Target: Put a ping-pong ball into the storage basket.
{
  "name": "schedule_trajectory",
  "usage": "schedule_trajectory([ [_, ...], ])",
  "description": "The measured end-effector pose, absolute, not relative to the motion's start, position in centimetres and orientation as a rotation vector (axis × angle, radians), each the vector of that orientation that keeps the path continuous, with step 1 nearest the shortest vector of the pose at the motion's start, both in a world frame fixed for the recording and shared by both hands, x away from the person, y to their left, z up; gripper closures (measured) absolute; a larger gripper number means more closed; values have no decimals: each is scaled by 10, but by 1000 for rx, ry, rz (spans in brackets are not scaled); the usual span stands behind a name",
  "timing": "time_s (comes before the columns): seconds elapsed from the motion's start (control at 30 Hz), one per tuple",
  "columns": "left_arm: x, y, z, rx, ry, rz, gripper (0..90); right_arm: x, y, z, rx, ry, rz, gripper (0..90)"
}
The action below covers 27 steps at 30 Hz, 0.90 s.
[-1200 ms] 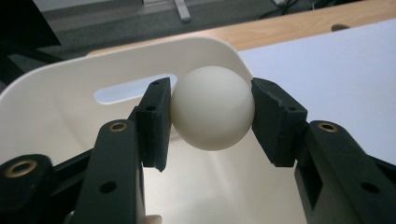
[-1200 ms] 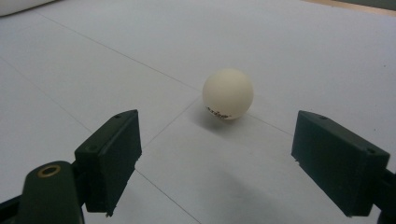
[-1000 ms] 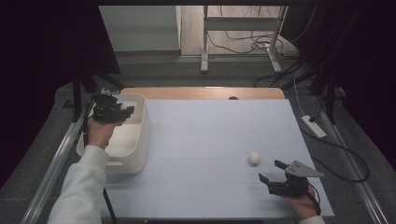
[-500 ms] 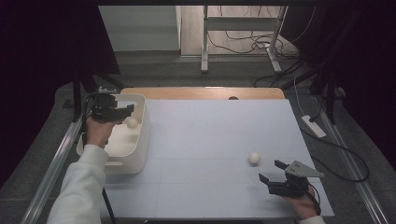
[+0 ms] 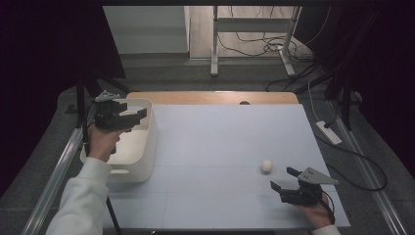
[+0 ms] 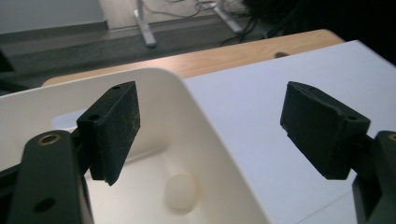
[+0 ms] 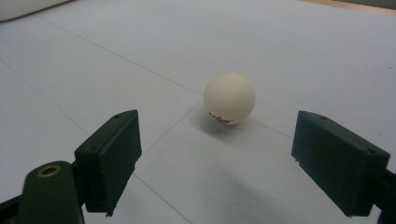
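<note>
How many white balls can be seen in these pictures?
2. One ball lies inside the white bin; the other ball rests on the table. The bin's walls may hide more.

In the high view the left black two-jaw gripper (image 5: pixel 139 114) sits at about 9 o'clock, held level in the person's left hand (image 5: pixel 102 143), its jaws pointing toward 3 o'clock; a white-sleeved forearm (image 5: pixel 80 196) runs down to 7 o'clock. Its jaws have just been opening and stand wide apart with nothing between them. The right black two-jaw gripper (image 5: pixel 282 179) rests low at 5 o'clock in the right hand (image 5: pixel 315 211), jaws spread wide and aimed toward 11 o'clock
</note>
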<state>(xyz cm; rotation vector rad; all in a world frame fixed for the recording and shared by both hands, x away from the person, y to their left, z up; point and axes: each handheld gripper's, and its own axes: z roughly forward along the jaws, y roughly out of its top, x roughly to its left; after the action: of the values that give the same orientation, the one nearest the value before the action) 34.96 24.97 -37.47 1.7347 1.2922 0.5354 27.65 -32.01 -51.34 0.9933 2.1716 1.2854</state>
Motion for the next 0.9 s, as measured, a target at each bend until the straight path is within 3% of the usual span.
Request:
schedule_trajectory([
  [0.9,319,211,-372,1686,1047,379,208,277,-324,-511,1022,2143,1291,160],
])
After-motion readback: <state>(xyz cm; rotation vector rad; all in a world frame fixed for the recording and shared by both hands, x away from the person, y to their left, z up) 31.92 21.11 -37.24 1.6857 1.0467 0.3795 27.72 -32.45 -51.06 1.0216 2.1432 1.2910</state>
